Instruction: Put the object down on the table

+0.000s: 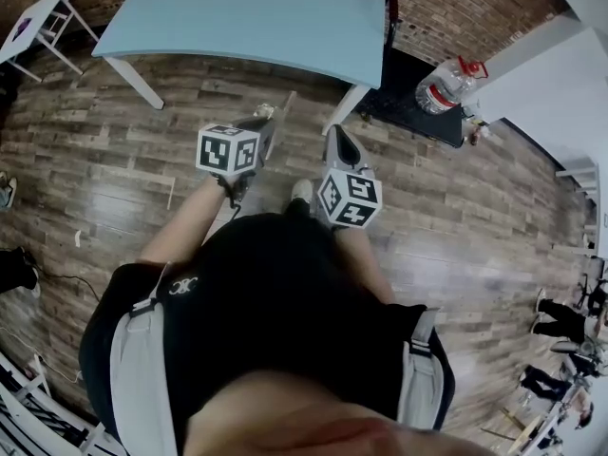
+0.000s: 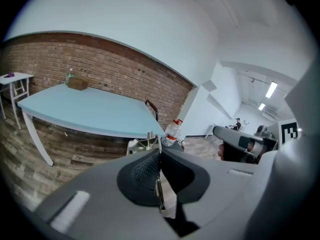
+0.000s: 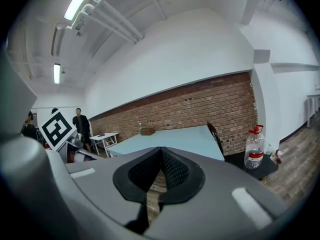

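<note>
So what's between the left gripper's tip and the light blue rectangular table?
Only bare brown wood-plank floor, as the head view shows. The left gripper, shut on a small pale wiry object, is short of the light blue table.

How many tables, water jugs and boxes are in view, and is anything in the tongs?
Tables: 2, the blue table and the white side table
Water jug: 1
Brown box: 1
Gripped in the left tongs, small pale object: 1
Total: 5
</note>
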Demonstrator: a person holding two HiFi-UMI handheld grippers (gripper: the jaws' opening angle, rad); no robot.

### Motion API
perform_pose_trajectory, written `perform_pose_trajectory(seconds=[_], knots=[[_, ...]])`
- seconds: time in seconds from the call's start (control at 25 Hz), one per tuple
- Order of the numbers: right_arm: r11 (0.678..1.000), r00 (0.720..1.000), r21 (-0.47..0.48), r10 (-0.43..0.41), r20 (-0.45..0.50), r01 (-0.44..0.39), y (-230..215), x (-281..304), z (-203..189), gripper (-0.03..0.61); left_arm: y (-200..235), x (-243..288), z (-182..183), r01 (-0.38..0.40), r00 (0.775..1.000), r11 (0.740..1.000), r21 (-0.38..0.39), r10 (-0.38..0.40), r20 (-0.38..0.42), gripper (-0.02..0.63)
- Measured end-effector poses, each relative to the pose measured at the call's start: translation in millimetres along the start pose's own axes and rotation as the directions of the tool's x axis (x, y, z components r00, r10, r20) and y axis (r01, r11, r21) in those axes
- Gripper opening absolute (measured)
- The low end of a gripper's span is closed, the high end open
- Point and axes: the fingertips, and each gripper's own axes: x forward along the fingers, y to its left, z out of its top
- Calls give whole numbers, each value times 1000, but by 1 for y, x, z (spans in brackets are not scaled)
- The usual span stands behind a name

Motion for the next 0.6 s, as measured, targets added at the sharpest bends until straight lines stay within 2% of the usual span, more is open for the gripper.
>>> perform_pose_trajectory(seconds=[0.32, 0.6], knots=[[999, 1000, 38, 25, 6, -26, -64, 78, 50, 14, 9, 73, 67, -19, 1000, 1000, -16, 19, -15, 6], [999, 1000, 36, 18, -10, -18, -112, 116, 64, 14, 6, 136, 101, -7, 999, 1000, -8, 7, -32, 6]])
